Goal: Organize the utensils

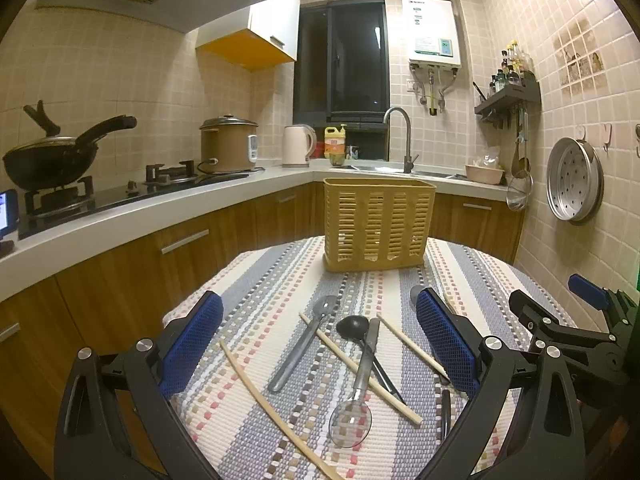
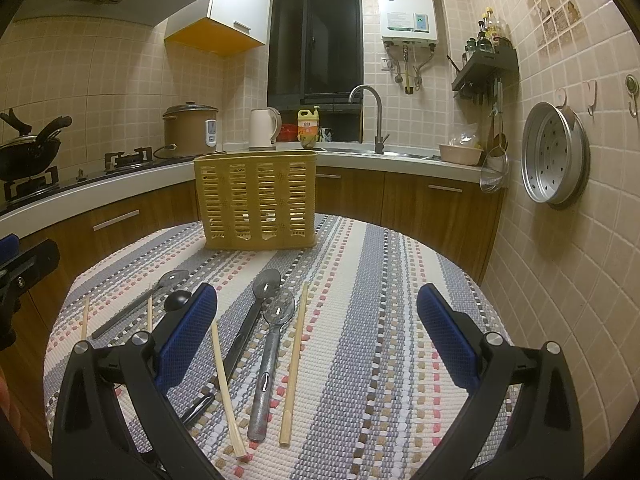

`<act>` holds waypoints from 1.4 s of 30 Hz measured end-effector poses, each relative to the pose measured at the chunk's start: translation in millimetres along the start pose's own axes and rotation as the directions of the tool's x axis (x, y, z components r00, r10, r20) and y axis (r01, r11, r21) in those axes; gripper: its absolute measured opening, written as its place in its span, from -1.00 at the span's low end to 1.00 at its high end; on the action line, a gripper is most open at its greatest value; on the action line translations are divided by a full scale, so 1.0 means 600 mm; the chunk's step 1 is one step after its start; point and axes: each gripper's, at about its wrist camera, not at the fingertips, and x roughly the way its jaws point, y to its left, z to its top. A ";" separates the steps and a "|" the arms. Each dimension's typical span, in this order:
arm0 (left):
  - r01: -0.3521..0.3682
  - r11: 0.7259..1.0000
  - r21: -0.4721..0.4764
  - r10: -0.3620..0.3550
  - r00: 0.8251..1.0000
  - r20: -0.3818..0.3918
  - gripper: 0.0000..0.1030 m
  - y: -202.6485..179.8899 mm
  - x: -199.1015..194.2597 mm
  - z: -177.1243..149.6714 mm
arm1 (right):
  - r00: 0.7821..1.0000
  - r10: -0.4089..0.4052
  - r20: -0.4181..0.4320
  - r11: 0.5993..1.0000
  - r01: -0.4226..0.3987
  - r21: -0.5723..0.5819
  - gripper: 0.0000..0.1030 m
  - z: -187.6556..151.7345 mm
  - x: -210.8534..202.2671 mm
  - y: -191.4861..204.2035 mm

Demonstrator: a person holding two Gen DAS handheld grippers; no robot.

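A yellow slotted utensil basket (image 1: 378,224) (image 2: 256,199) stands upright at the far side of the striped cloth. Loose on the cloth lie wooden chopsticks (image 1: 358,366) (image 2: 294,364), a grey slotted spoon (image 1: 304,344), a black ladle (image 1: 351,326) and a clear spoon (image 1: 352,416). The right wrist view shows two more slotted spoons (image 2: 268,364) (image 2: 250,320). My left gripper (image 1: 320,340) is open and empty above the left pile. My right gripper (image 2: 318,332) is open and empty above the right pile; it also shows in the left wrist view (image 1: 560,320).
The round table (image 2: 400,320) carries a striped woven cloth. Behind it runs a kitchen counter (image 1: 160,208) with a wok (image 1: 52,156), rice cooker (image 1: 228,144), kettle (image 1: 296,146) and sink tap (image 1: 400,136). A steamer tray (image 2: 554,152) hangs on the tiled right wall.
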 end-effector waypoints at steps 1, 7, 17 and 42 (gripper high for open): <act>-0.001 1.000 -0.001 0.001 1.000 0.001 0.83 0.000 0.000 0.000 | 1.000 0.001 0.001 1.000 -0.001 0.000 0.85 0.001 0.000 0.000; -0.003 1.000 0.001 0.003 1.000 0.008 0.83 0.002 -0.002 0.002 | 1.000 -0.001 0.001 1.000 0.001 0.024 0.85 0.003 -0.002 -0.008; -0.013 1.000 0.006 0.013 1.000 0.010 0.83 0.000 -0.003 0.008 | 1.000 -0.017 0.016 1.000 0.017 0.011 0.85 0.012 -0.012 -0.005; -0.017 0.999 -0.034 0.015 0.997 -0.080 0.77 0.107 0.025 0.049 | 0.995 -0.082 -0.049 0.995 0.084 0.045 0.85 0.069 -0.009 -0.019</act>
